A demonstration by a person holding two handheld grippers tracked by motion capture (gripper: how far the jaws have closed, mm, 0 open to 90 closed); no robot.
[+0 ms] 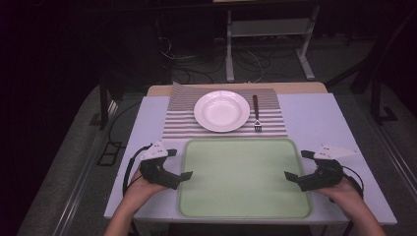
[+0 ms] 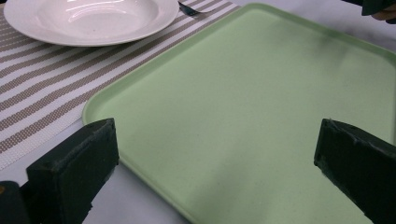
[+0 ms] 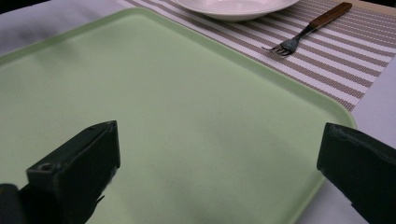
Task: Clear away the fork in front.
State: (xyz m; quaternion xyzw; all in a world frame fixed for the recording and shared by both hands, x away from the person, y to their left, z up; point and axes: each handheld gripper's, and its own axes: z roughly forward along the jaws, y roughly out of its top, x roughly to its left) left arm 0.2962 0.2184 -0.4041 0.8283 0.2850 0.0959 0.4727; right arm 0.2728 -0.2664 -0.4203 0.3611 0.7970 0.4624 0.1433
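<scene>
1. Now, far left: left gripper [image 1: 179, 164] sits at the left edge of the tray [image 1: 246, 209], jaws wide apart, nothing between them. In the left gripper view [image 2: 215, 163] the tray's near corner lies between and below the jaws; no contact that I can see.
2. Tray: one, green, bare, flat on the table [image 1: 314, 113] at the person's side, just in front of the mat [image 1: 179, 123]. Its far edge runs just beside the mat's near edge; touching or not, cannot tell.
3. Mat: one, striped, carrying one white plate [image 1: 221, 111] at centre and one fork [image 1: 256, 114] just right of the plate, tines toward the tray.
4. Far right: right gripper [image 1: 298, 164] at the tray's right edge, jaws equally wide, holding nothing. The right gripper view [image 3: 217, 163] looks across the tray toward the fork [image 3: 308, 30] and plate [image 3: 233, 7].
5. Judged step: both grippers placed to take the tray by its two sides.
6. Risks:
   - the rim is low, so a jaw could close over it and slip;
   - uneven closing or lifting would tilt or skew the tray;
   - a forward push could shove the tray into the mat, shifting plate and fork.
7. Count: two grippers, one tray, one mat, one plate, one fork.
</scene>
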